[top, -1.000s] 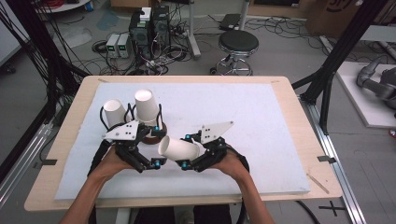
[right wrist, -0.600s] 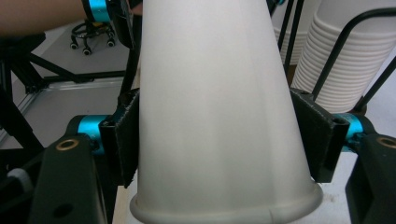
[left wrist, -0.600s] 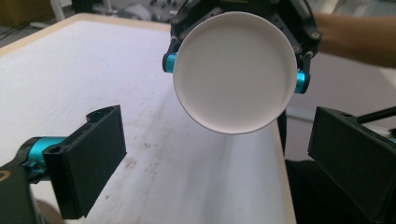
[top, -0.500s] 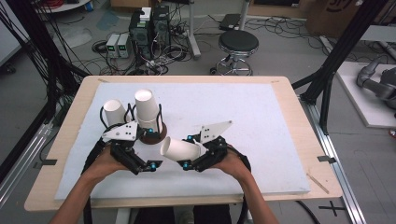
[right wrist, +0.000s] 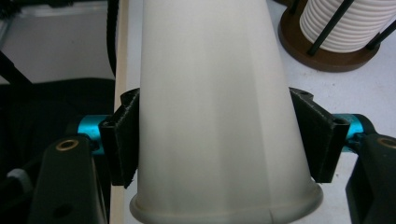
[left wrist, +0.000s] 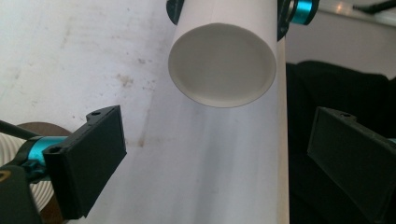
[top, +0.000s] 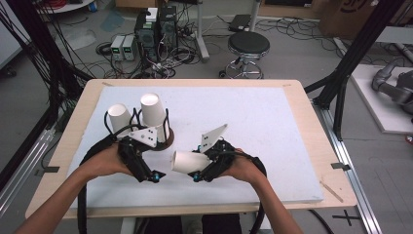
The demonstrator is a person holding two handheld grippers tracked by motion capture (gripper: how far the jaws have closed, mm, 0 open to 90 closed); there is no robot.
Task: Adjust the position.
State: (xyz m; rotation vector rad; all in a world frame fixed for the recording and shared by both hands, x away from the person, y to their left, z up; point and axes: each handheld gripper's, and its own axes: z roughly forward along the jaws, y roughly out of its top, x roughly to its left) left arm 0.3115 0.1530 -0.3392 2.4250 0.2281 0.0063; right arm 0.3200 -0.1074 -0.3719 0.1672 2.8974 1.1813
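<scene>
A white paper cup (top: pixel 185 162) lies level above the white board, its closed base pointing left. My right gripper (top: pixel 202 163) is shut on its wider rim end; in the right gripper view both pads press the cup (right wrist: pixel 219 107) from either side. My left gripper (top: pixel 152 174) hovers just left of the base, its jaws having just opened, with nothing between them. In the left gripper view the cup's round base (left wrist: pixel 222 70) faces me beyond the wide-apart left gripper (left wrist: pixel 219 140).
A stack of white cups (top: pixel 153 114) stands in a black wire holder on a brown disc (right wrist: pixel 322 56), behind my left hand. One upturned cup (top: pixel 118 117) is just left of it. The white board (top: pixel 272 122) covers a wooden table.
My left gripper has let go of the cup's base, drawn back to the left and risen slightly. The right gripper and its cup have stayed put.
</scene>
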